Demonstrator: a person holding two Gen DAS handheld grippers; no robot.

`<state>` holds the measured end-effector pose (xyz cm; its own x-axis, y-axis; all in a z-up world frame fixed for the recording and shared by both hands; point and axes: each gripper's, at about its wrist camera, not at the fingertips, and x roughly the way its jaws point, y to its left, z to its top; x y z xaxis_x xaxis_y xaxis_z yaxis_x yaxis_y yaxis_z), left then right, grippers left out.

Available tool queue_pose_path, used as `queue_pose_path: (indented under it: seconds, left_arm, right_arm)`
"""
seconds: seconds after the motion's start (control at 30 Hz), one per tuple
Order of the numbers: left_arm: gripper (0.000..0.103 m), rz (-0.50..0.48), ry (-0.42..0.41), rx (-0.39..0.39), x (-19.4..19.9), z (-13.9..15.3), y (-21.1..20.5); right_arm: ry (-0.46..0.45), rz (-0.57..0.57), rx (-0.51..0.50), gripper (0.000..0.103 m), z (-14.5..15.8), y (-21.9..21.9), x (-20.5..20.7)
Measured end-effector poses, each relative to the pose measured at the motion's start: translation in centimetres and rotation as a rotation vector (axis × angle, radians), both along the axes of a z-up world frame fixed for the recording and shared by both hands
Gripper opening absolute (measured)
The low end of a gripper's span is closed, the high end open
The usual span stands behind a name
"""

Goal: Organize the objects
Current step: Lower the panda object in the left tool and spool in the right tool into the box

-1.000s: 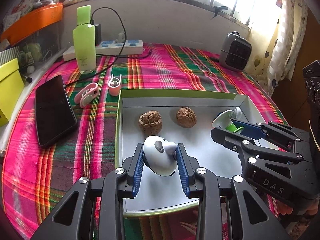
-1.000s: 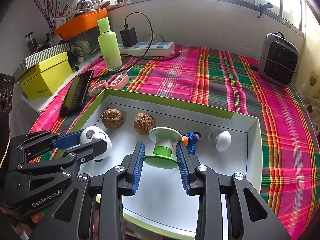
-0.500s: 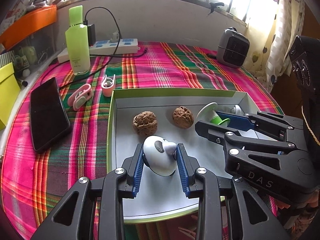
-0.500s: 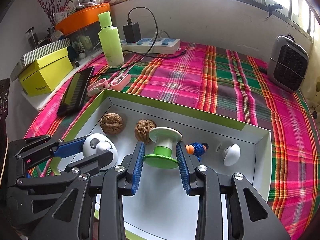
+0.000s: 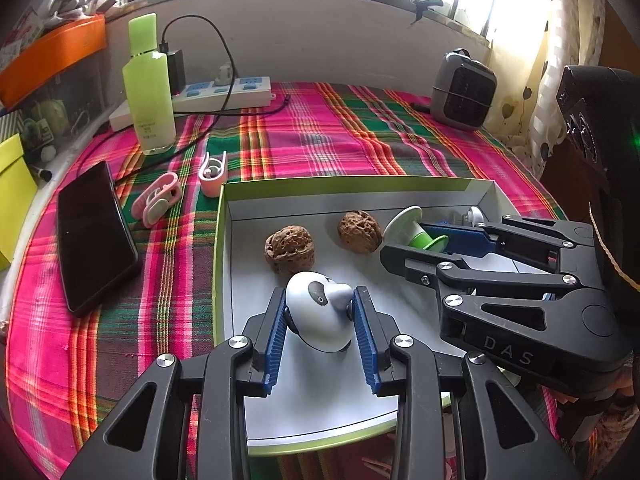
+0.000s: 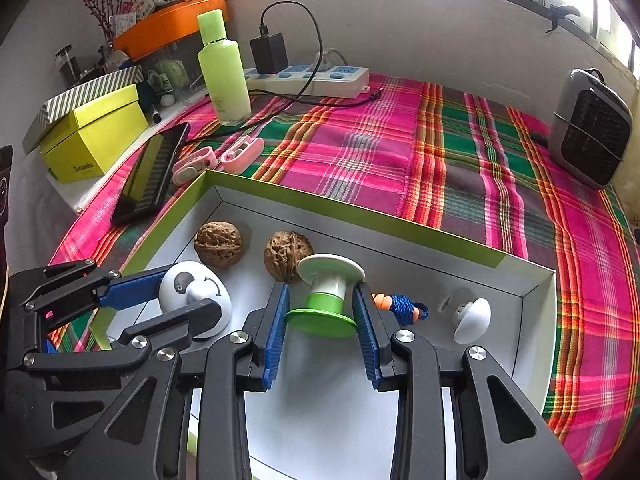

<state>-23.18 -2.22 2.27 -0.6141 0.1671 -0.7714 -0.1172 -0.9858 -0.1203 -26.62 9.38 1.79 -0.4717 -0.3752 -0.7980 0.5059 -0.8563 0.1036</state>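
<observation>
A green-rimmed white box lies on the plaid table. My left gripper is shut on a white panda-faced dome toy over the box's front left; it also shows in the right wrist view. My right gripper is shut on a white and green spool, seen in the left wrist view too. Two walnuts lie in the box just beyond the grippers. A blue and orange knotted charm and a white knob lie at the right.
Two pink clips, a black phone, a green bottle and a power strip with cables stand left and behind the box. A grey heater is at the back right. Yellow boxes sit far left.
Both grippers have risen and drawn back a little with their objects still held; the spool now sits closer to the right walnut.
</observation>
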Motion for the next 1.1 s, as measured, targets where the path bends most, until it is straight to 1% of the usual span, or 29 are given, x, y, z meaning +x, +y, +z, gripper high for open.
queue_pose_path:
  seconds: [0.2,0.6,0.83,1.1]
  left_arm:
    - [0.031,0.002,0.000,0.000,-0.03,0.00,0.00]
    - [0.032,0.010,-0.008,-0.010,0.02,-0.01,0.07]
    - [0.033,0.014,-0.015,-0.027,0.18,0.13,0.24]
    - [0.037,0.019,-0.013,-0.027,0.34,0.24,0.18]
  right_arm:
    - [-0.013,-0.005,-0.002,0.035,-0.46,0.07,-0.18]
    - [-0.015,-0.002,0.008,0.035,-0.32,-0.02,-0.01]
    - [-0.025,-0.017,-0.013,0.035,-0.20,0.30,-0.05]
    - [-0.027,-0.025,-0.026,0.035,0.17,0.51,-0.01]
